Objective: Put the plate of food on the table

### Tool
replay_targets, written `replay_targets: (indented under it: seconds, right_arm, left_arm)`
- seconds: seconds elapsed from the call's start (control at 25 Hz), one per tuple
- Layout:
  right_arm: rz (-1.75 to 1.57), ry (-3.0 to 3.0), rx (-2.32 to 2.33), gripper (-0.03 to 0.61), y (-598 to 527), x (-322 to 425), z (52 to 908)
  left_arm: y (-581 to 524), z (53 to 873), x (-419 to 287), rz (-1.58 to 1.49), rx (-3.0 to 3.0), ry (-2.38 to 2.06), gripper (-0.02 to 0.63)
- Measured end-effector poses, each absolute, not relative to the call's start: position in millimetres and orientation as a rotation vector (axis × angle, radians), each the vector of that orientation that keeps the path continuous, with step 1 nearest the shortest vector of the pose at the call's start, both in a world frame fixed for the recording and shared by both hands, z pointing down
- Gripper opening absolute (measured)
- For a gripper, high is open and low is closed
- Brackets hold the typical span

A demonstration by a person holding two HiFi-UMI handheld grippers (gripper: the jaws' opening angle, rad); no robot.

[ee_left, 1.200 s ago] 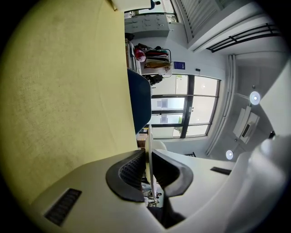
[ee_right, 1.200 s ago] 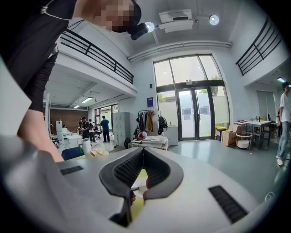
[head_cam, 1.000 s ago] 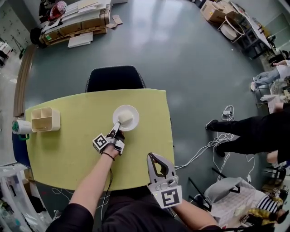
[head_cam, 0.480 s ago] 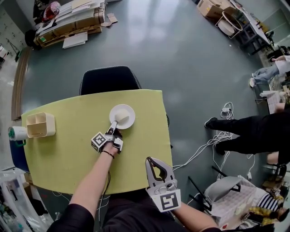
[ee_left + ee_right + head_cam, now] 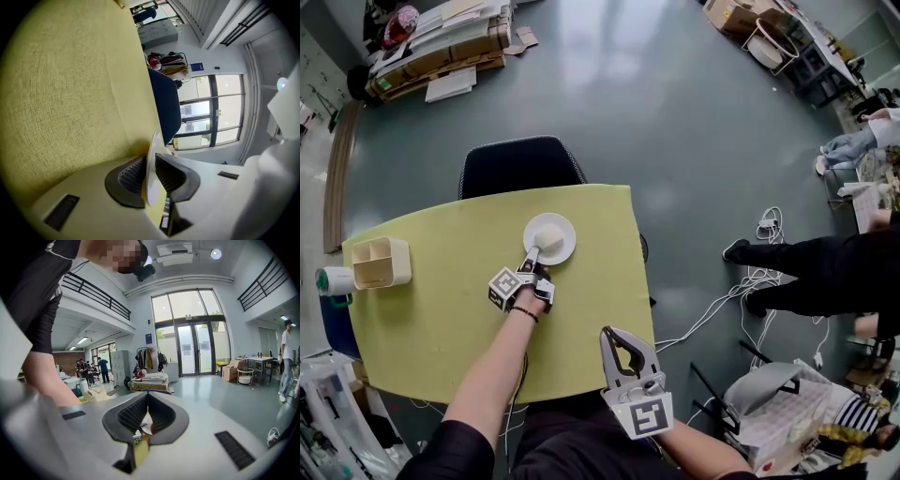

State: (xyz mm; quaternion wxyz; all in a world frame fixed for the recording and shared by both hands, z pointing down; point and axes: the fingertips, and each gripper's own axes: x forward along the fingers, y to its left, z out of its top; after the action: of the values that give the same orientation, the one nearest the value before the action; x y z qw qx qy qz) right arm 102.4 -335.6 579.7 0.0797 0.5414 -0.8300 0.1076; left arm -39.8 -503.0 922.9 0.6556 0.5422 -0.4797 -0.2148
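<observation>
Only its own view shows the left gripper (image 5: 149, 165) jaws opening astride one round white plate (image 5: 153, 140); the right gripper (image 5: 147, 399) jaws meet.

We see bright, even daylight from the tall windows (image 5: 190, 331), with pale glare on the floor (image 5: 581, 56). Shadows on the table (image 5: 431, 309) are soft. Gripper views bend strongly toward dark, round edges.
</observation>
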Motion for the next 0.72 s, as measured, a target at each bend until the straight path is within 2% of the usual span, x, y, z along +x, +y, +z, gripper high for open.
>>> replay_targets:
  seconds: [0.08,0.24,0.36,0.52,0.72]
  right_arm:
    - [0.328,-2.484,1.620,0.012,-335.6,103.7,580.9]
    - [0.338,-2.493,1.618,0.012,-334.3,104.2,581.0]
    - [0.349,-2.495,1.620,0.012,-333.7,104.6,581.8]
    - [0.348,-2.490,1.611,0.012,-332.1,105.5,584.3]
    - [0.357,-2.486,1.622,0.012,-328.9,110.2,585.5]
  left_arm:
    - [-503.1,923.1,-40.2,-0.443,1.244,-1.133,0.048]
    - [-504.0,918.6,-42.9,-0.387,1.276,-1.211,0.126]
    - [-507.1,914.2,-47.6,-0.299,1.343,-1.293,0.150]
    - [-507.3,909.8,-54.6,-0.152,1.453,-1.384,0.152]
    - [-498.7,915.7,-60.0,-0.119,1.439,-1.379,0.152]
